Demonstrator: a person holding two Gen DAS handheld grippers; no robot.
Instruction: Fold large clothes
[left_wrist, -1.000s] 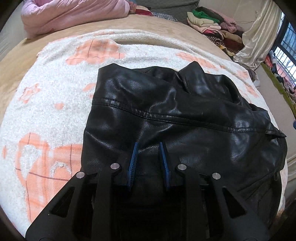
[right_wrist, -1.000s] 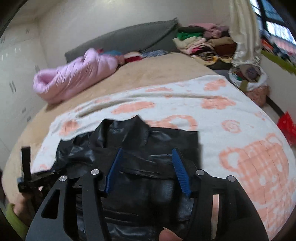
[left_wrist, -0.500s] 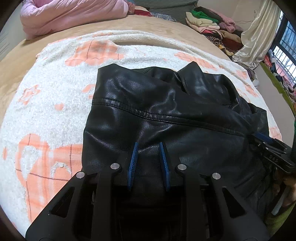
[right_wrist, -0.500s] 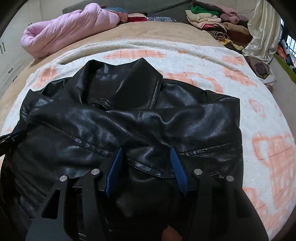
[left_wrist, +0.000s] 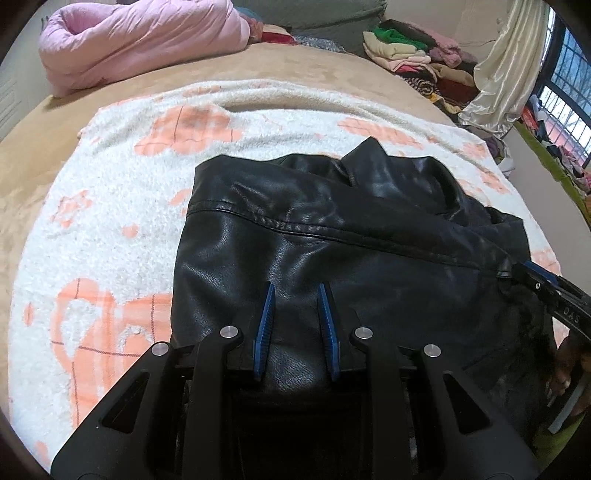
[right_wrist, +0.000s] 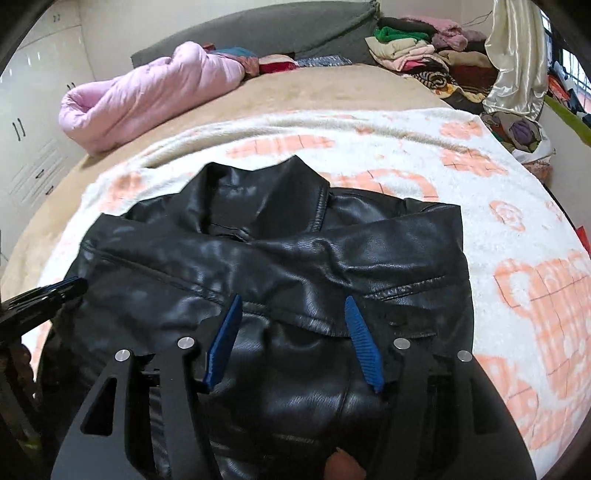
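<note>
Both wrist cameras look steeply down from close above the black leather jacket (left_wrist: 332, 229), toward the pink quilt (left_wrist: 140, 40) behind it. The left view sits over the jacket's left half, the right view over its right half (right_wrist: 280, 258). Each shares the jacket's collar and glimpses the other gripper at the jacket's far edge.

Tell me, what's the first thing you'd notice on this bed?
The shiny black leather jacket grabs the eye first, lying folded in the middle of the white blanket with orange patterns. The left gripper pinches its near edge, while the right gripper, jaws opening, has leather between its fingers. Farther back lies a puffy pink quilt, left of a pile of folded clothes.
</note>
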